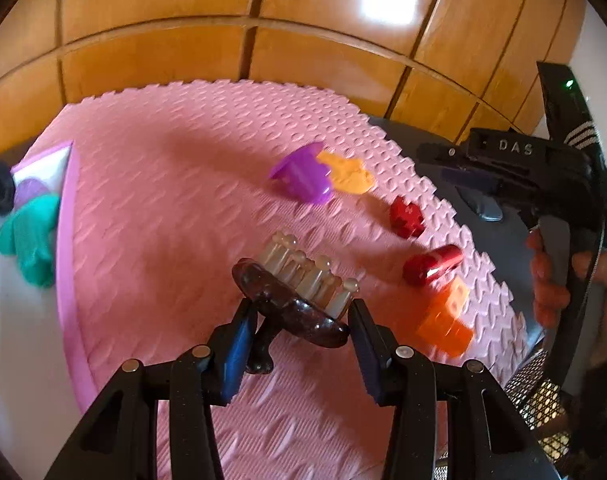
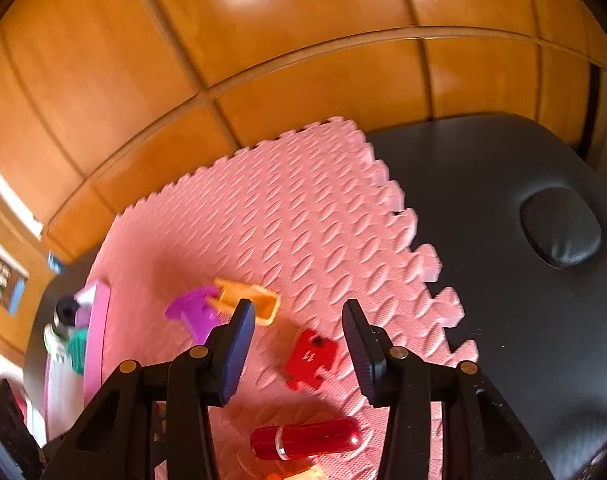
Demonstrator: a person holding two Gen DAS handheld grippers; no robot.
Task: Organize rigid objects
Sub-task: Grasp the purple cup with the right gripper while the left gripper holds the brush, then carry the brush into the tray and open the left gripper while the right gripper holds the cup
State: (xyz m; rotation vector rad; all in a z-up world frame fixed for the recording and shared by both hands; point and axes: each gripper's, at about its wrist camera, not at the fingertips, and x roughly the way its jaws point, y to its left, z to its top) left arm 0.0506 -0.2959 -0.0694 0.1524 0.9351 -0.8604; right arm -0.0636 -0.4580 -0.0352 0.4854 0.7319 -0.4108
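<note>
Cabinet: glossy orange-brown wooden panels [image 2: 263, 52] fill the background behind everything.
Table: black padded surface [image 2: 503, 184] with an oval cushion, under the mat.
Mat: pink textured foam puzzle mat [image 1: 175, 152], toothed edges, carries the loose pieces.
Tray: pink-rimmed white tray [image 1: 65, 240] at mat's left edge; teal toy piece [image 1: 29, 240] and a black round thing inside.
Left gripper [image 1: 301, 320]: your fingers pinch a dark brown scalp brush with pale translucent bristles [image 1: 295, 296], held above the mat, bristles pointing away.
Right gripper [image 2: 299, 344]: your fingers spread wide, nothing between them, hovering over the pieces.
Orange block [image 1: 443, 320]: blurred, at mat's right edge, just beside the red cylinder.
Purple spool-shaped piece [image 1: 303, 174]: touching yellow-orange open box piece [image 1: 345, 174].
Red metallic cylinder [image 2: 307, 438]: lying on its side, near you.
Red puzzle-shaped piece [image 2: 309, 358]: flat on mat, between cylinder and box piece.
</note>
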